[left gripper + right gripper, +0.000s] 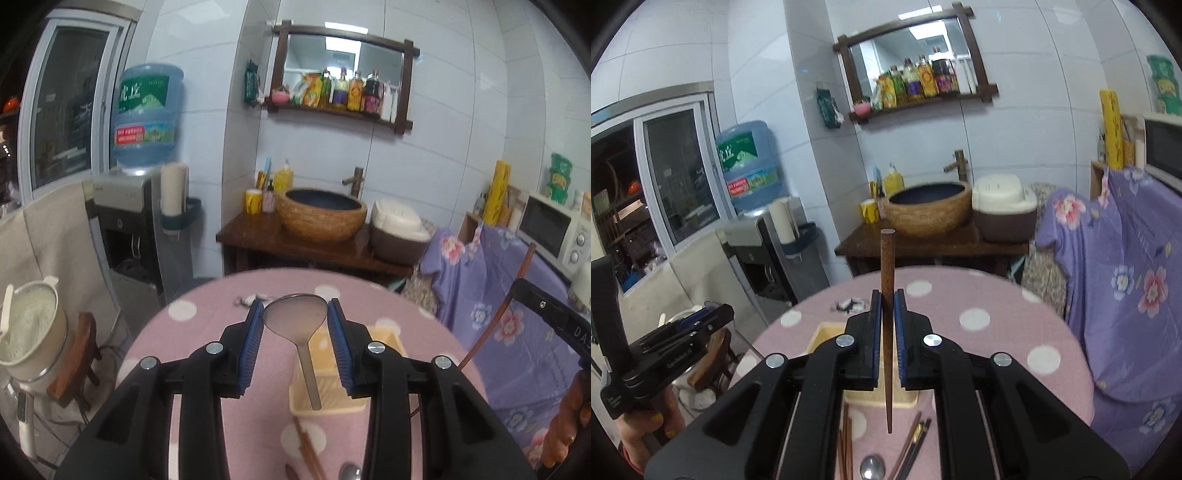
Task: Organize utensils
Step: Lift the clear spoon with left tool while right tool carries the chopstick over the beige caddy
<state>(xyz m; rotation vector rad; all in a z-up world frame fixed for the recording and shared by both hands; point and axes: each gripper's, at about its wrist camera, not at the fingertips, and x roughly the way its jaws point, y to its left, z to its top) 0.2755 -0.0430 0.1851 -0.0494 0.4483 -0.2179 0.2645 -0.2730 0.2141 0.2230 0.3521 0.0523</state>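
My left gripper (295, 309) is shut on the bowl of a metal spoon (293, 321), whose handle hangs down over a pale yellow basket (325, 404). In the right wrist view my right gripper (887, 295) is shut on a brown wooden chopstick (887, 258) that stands upright, its thin tip hanging above the basket (822, 334). Both grippers are raised above the pink polka-dot table (207, 332). On the table near the front lie brown chopsticks (846, 439), dark chopsticks (913, 439) and another metal spoon (871, 467).
Behind the table stand a wooden counter with a woven washbasin (322, 216) and a rice cooker (397, 232). A water dispenser (140, 229) is at the left, a purple floral cloth (491, 302) and a microwave (554, 229) at the right. A small wrapper (849, 305) lies at the table's far edge.
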